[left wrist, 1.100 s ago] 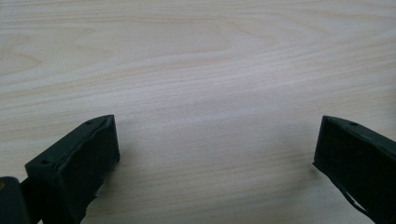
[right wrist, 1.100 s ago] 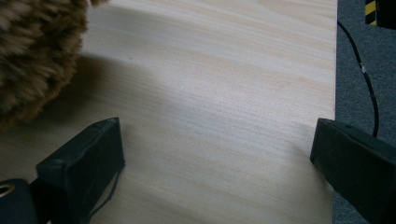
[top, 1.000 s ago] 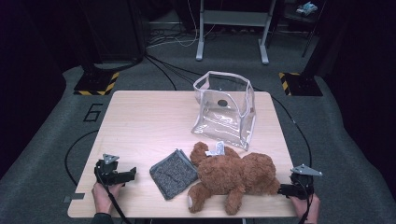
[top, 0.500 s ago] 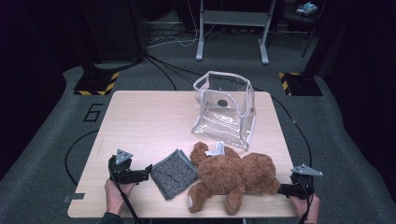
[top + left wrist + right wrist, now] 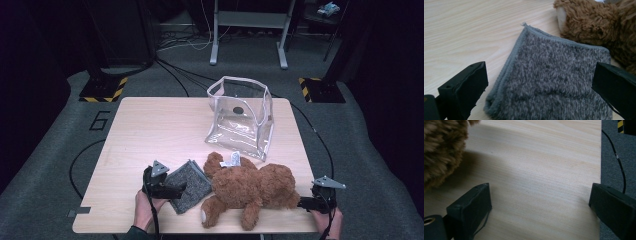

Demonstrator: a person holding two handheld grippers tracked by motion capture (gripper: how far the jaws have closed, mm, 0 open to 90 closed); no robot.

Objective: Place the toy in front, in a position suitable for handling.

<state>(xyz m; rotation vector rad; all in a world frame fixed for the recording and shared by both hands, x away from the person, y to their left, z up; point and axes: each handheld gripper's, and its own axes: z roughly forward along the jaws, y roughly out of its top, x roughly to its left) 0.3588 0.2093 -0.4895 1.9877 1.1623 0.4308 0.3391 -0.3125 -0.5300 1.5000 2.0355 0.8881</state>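
Left hand-held gripper [image 5: 539, 82] wide open, straddling the folded grey knit cloth [image 5: 556, 82] near the desk's [image 5: 150, 130] front edge to grab it; right hand-held gripper [image 5: 541, 205] open, empty.

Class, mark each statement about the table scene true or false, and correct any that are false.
1. The folded grey knitted cloth lies between the open jaws of the left gripper. True.
2. The fluffy brown teddy bear sits inside the clear plastic bag. False: it lies on the light wooden table, in front of the bag.
3. The right gripper is shut on the teddy bear's leg. False: its jaws are open over bare table, with the bear off to one side.
4. The clear plastic bag stands upright with its top open. True.
5. The grey cloth lies beside the teddy bear, at its left in the high view. True.
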